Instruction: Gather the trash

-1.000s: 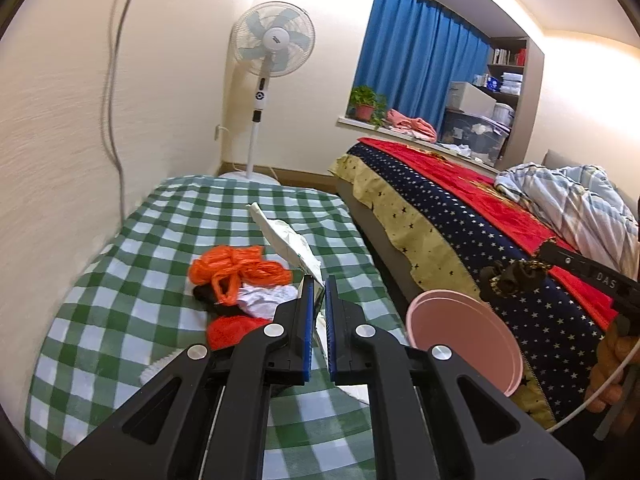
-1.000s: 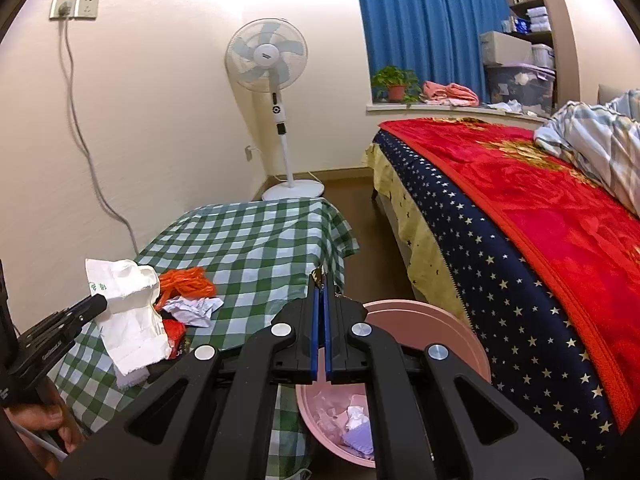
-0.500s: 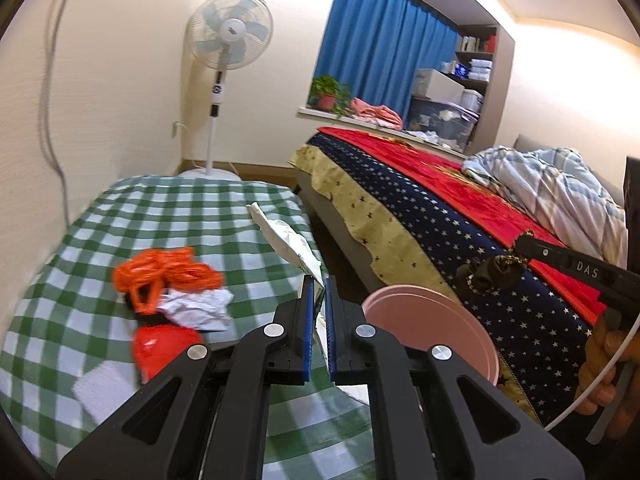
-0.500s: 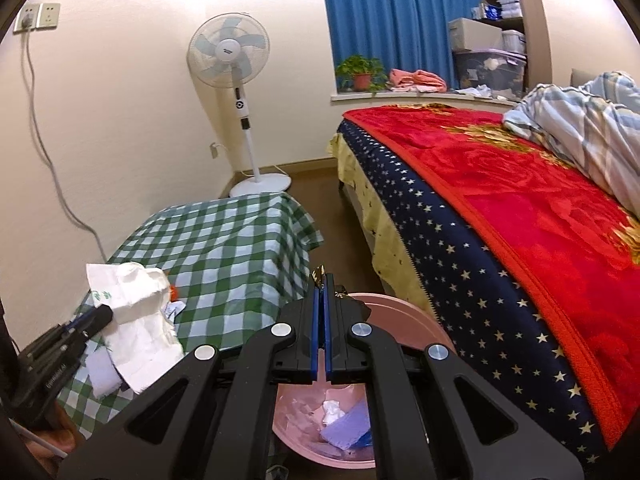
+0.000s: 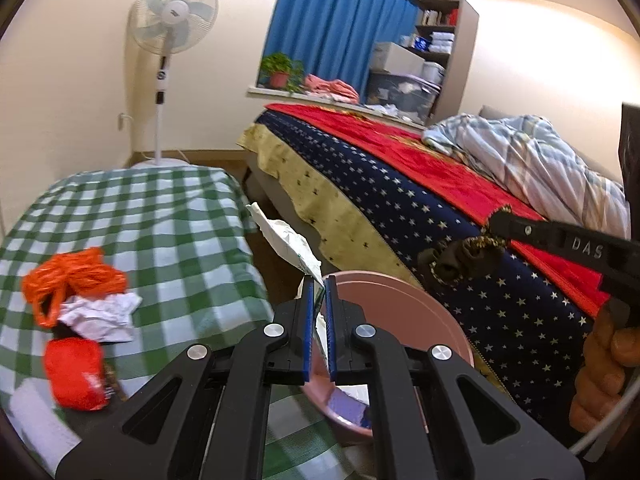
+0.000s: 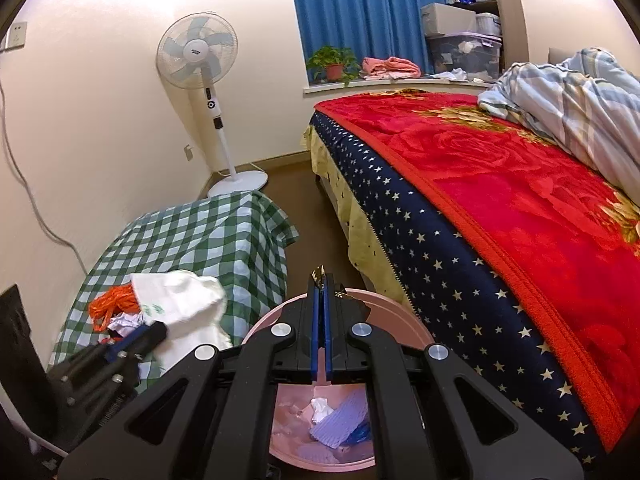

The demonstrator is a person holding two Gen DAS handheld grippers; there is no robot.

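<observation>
Left tongs pinching white wrapper beside pink bin.

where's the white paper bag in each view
Left wrist: white paper bag at centre, clamped in the left gripper, rising above the pink bin.
Right wrist: lower left, over the checked cloth's edge.
Shared landmark: standing fan.

White raised letters "DAS" stand on the black finger of the right gripper, at the right edge of the left wrist frame. The badge on the fan hub is too small to read.
</observation>
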